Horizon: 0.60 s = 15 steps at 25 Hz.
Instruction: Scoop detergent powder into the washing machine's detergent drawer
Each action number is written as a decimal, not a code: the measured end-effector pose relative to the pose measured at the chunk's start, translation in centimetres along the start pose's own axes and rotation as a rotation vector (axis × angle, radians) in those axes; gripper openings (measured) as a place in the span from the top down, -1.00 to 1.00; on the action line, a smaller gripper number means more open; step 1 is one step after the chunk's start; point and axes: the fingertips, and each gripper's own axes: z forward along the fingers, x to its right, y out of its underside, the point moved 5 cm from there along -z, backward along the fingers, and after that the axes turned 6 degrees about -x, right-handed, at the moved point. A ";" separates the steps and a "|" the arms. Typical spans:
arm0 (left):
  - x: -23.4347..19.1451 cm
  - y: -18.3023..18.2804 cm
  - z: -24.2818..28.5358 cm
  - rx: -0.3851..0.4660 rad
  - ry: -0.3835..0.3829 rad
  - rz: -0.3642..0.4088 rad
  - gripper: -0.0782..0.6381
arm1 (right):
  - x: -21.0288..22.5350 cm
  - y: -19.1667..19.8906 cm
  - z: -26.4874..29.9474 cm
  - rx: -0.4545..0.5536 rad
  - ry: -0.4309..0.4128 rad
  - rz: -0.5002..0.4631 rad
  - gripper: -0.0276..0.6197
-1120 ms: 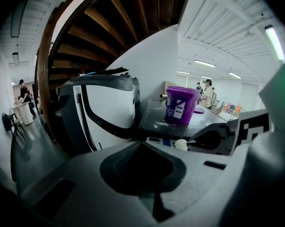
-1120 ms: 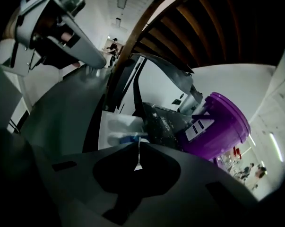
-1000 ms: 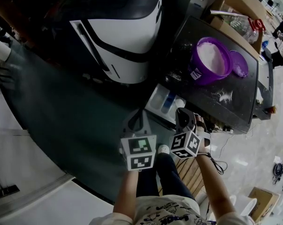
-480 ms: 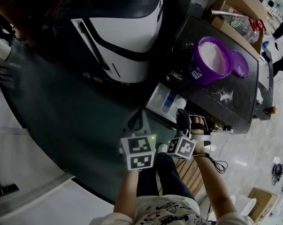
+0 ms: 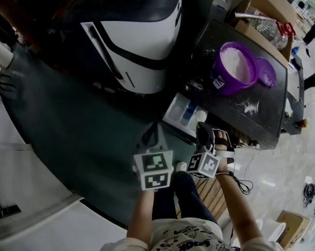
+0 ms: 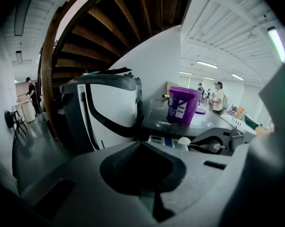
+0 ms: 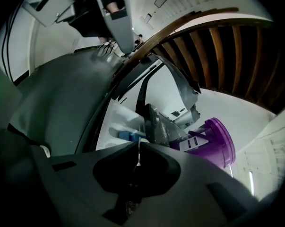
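Note:
The purple detergent bucket (image 5: 235, 67), full of white powder, stands open on the dark washing machine top (image 5: 261, 122), its lid (image 5: 266, 71) beside it. The white detergent drawer (image 5: 186, 113) is pulled out below the top's near edge, with a blue insert. My right gripper (image 5: 204, 131) hovers just short of the drawer, jaws shut and empty. My left gripper (image 5: 151, 135) hangs to its left over the floor, also shut and empty. The left gripper view shows the bucket (image 6: 182, 105) and the drawer (image 6: 168, 141) ahead. In the right gripper view the drawer (image 7: 125, 124) and the bucket (image 7: 211, 143) lie beyond the jaws.
A white and black appliance (image 5: 131, 41) stands left of the washing machine. Spilled powder (image 5: 249, 107) lies on the machine top. A cardboard box (image 5: 267, 9) sits behind the bucket. The person's legs (image 5: 186, 197) are below the grippers. People stand far off (image 6: 219, 97).
The right gripper has rolled and drawn back slightly toward the person; its marker cube sits lower and further left. The left gripper has stayed put.

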 end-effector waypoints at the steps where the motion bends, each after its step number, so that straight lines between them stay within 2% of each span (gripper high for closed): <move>1: 0.0 0.0 -0.1 0.001 -0.001 0.000 0.78 | 0.2 -0.1 -0.2 0.009 0.000 0.021 0.85; 8: 0.1 -1.0 -1.1 0.028 -0.008 -0.002 0.78 | 2.5 -0.7 -2.1 0.066 -0.017 0.249 0.85; 15: 0.4 -2.8 -2.4 0.074 -0.012 0.000 0.78 | 5.4 -1.0 -4.3 0.137 -0.051 0.537 0.85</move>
